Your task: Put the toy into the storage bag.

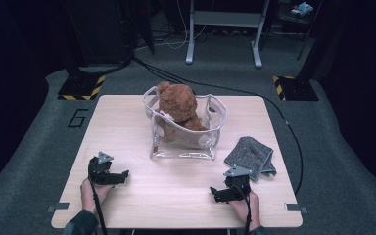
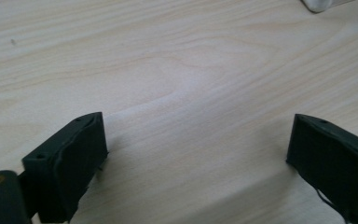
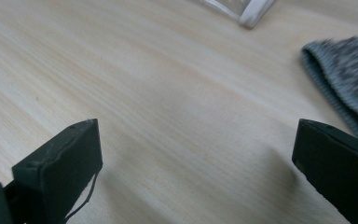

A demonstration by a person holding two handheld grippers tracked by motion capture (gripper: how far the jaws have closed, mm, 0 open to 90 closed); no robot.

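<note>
The bear (image 1: 177, 105) sits in the clear bag (image 1: 210, 142) ahead, between my grippers, left (image 1: 122, 175) and right (image 1: 215, 193), both with jaws apart and empty. A grey cloth (image 1: 250, 156) lies just beyond my right jaws (nothing blocks either). Pale wood table (image 1: 176, 196); dark carpeted room.

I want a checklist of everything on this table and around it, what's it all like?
Surface: light wooden table, bare between the grippers.
Job's things: brown plush teddy bear sitting in a clear plastic bag with white trim; folded grey knitted cloth to the bag's right.
Clutter: nothing seen.
Grippers: left gripper and right gripper both open, holding nothing, low over the table's near edge.
Cables: black cable runs across the floor behind the table.
Surroundings: grey carpet, white metal stand legs, yellow-black striped base plates.
</note>
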